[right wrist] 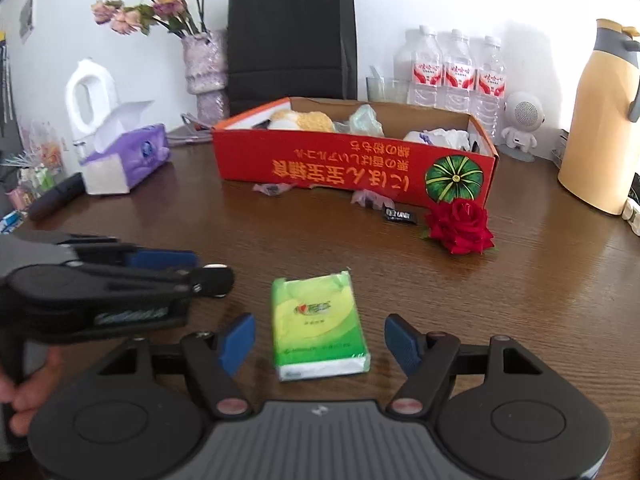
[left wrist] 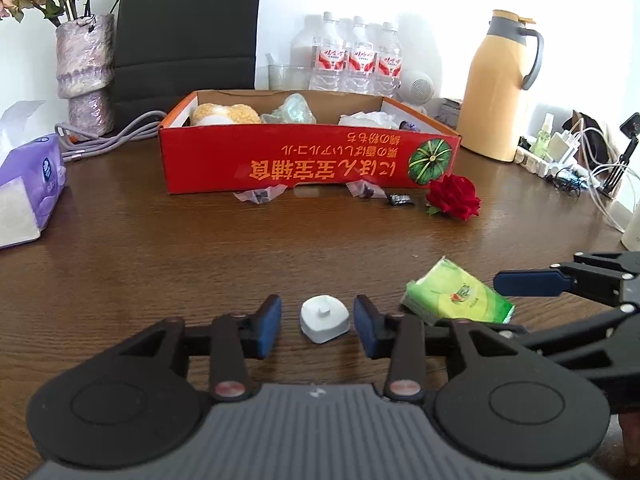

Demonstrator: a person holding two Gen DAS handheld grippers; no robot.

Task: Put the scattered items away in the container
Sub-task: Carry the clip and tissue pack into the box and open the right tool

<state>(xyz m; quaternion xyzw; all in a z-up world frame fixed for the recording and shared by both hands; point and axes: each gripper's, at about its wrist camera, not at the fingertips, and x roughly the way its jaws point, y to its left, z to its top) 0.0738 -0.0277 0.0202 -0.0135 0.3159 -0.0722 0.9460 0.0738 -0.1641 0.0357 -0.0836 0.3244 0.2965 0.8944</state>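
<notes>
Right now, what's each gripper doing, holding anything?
Left gripper: open, straddling the small white cap, pads not touching.
Right gripper: open around the green tissue pack, not gripping.

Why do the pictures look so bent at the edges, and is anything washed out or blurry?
Both views are fisheye, so the table edge curves. Left wrist view: bright backlight washes out the wall behind the water bottles. Right wrist view: the left gripper looks slightly smeared, while the green tissue pack stays fairly sharp.

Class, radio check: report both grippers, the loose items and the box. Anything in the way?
Left gripper open, white cap between jaws, untouched. Right gripper open astride green tissue pack. Red box ahead; red rose and wrappers at its front. Path clear.
</notes>
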